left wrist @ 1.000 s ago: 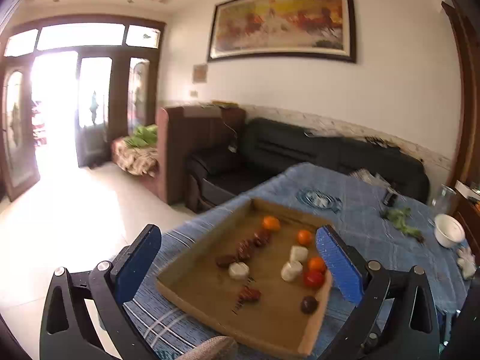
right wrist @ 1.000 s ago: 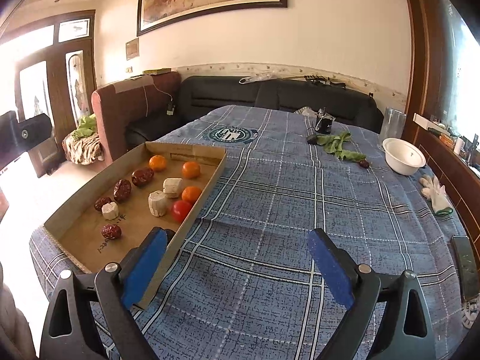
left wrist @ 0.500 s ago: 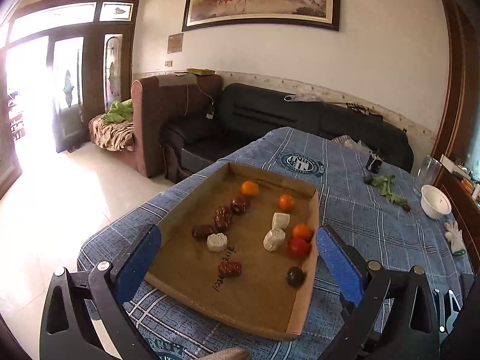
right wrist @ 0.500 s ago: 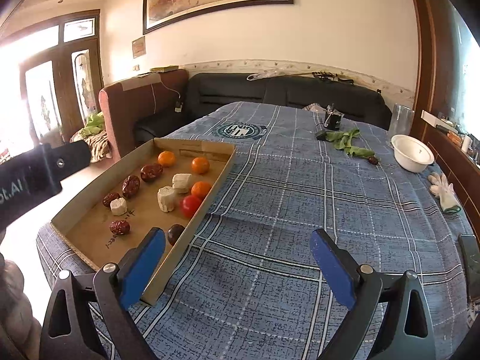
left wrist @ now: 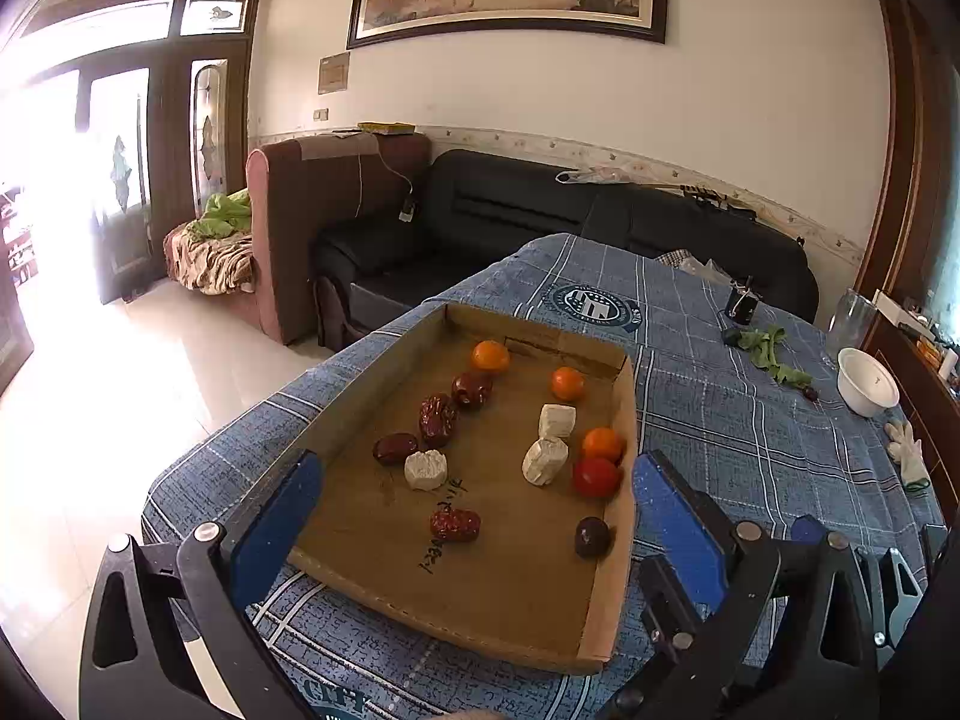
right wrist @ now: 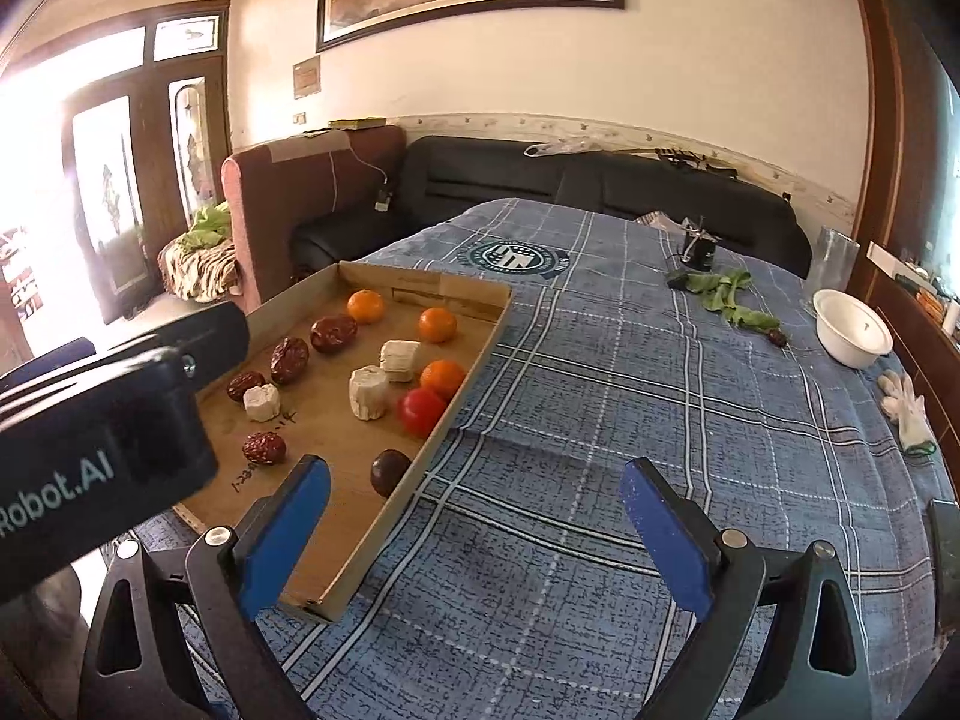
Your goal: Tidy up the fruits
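Note:
A shallow cardboard tray (left wrist: 360, 384) (right wrist: 474, 360) lies on the blue plaid tablecloth. It holds three oranges (left wrist: 490, 356) (right wrist: 365, 305), several red dates (left wrist: 438, 411) (right wrist: 289, 359), three white chunks (left wrist: 545, 459) (right wrist: 369, 392), a red tomato (left wrist: 596, 476) (right wrist: 422, 411) and a dark plum (left wrist: 591, 536) (right wrist: 389, 471). My left gripper (left wrist: 477, 528) is open and empty, its fingers astride the tray's near end. My right gripper (right wrist: 474, 540) is open and empty over the cloth at the tray's right corner. The left gripper's body (right wrist: 102, 426) shows at left.
A white bowl (left wrist: 867, 381) (right wrist: 852, 336), green leaves (left wrist: 771, 351) (right wrist: 726, 294), a small black object (right wrist: 696, 252), a glass jar (right wrist: 831, 261) and a white glove (right wrist: 909, 411) lie at the far right. A black sofa (left wrist: 540, 210) stands behind the table.
The left gripper has swung right and moved in over the table, so the tray now fills its view. The right gripper has edged forward; the left gripper's body now shows large in its view.

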Demonstrator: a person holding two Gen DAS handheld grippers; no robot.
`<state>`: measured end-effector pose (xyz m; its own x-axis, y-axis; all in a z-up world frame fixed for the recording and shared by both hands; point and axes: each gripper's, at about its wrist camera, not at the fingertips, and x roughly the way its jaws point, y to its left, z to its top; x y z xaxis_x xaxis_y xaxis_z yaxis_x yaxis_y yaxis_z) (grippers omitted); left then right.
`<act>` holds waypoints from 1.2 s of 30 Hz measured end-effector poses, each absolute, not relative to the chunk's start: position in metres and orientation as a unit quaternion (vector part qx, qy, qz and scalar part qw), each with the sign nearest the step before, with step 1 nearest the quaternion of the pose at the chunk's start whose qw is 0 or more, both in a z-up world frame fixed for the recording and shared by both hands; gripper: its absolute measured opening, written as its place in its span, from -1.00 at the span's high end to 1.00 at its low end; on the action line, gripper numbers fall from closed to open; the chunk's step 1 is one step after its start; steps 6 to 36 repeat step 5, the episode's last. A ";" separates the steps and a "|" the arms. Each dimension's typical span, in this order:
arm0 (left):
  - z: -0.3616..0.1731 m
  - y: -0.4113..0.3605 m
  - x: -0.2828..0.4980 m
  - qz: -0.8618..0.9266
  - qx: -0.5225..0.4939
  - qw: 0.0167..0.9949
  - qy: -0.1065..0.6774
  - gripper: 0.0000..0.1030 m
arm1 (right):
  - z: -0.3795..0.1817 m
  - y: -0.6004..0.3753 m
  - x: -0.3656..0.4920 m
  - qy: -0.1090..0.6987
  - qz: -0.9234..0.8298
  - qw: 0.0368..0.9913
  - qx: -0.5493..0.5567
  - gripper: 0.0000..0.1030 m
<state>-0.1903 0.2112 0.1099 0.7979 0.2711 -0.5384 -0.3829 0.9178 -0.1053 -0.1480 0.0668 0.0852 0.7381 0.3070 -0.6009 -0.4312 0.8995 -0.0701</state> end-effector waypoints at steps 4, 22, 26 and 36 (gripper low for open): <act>0.107 0.213 -0.189 0.162 -0.112 0.940 0.278 -1.00 | 0.081 0.066 -0.146 0.312 0.205 0.923 -0.097 -0.94; 0.107 0.212 -0.187 0.159 -0.109 0.940 0.283 -1.00 | 0.081 0.064 -0.144 0.316 0.204 0.922 -0.092 -0.94; 0.107 0.212 -0.187 0.159 -0.109 0.940 0.283 -1.00 | 0.081 0.064 -0.144 0.316 0.204 0.922 -0.092 -0.94; 0.107 0.212 -0.187 0.159 -0.109 0.940 0.283 -1.00 | 0.081 0.064 -0.144 0.316 0.204 0.922 -0.092 -0.94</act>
